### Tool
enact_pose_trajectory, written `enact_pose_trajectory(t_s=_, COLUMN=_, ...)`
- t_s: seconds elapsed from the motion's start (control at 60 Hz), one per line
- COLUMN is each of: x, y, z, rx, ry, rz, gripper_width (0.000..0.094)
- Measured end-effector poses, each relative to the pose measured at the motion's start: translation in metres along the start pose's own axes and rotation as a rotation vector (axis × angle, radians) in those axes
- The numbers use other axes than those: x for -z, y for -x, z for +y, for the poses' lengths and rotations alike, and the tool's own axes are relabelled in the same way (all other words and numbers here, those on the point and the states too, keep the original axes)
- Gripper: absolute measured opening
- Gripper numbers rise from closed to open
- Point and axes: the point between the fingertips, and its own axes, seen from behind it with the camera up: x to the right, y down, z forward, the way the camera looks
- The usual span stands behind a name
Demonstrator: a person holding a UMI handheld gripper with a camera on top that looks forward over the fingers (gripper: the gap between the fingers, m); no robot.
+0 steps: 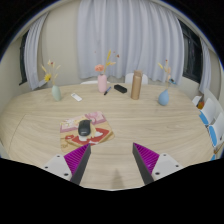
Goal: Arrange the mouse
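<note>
The claw [112, 163] hangs above the near edge of a pale wooden surface [150, 125], its two fingers spread wide apart with nothing between them. Each finger carries a magenta pad [148, 158] on its inner face.

Just beyond the left finger, near the front edge of the surface, a dark computer mouse [84, 127] rests on a flat, pink and yellow patterned mat [88, 137]. A small dark object [97, 118] lies just behind the mouse, on the mat's far edge; what it is cannot be told.

Further out, along the back edge of the surface, stand several things in a loose row: a light blue vase [56, 93] holding dried stems towards the left corner, a pink bottle [102, 83] near the middle, a tall tan cylinder [135, 85] just right of it, and another blue vase [164, 97] further right. White curtains [110, 40] hang behind the surface.
</note>
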Motion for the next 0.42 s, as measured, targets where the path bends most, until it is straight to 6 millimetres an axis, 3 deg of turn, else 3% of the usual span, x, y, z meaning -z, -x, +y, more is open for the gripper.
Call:
enact_pose_trajectory(t_s=0.117, x=0.035, y=-0.032, z=0.026, rx=-0.006, ry=0.009, rz=0.042, gripper_width=0.0868)
enact_pose_trajectory(t_s=0.233, x=0.056, y=-0.056, z=0.049, rx=-0.008, ry=0.017, rz=0.069, gripper_width=0.0866)
enact_pose_trajectory(t_s=0.417, x=0.083, y=-0.078, z=0.079, rx=-0.021, ry=0.037, rz=0.087, gripper_width=0.0856)
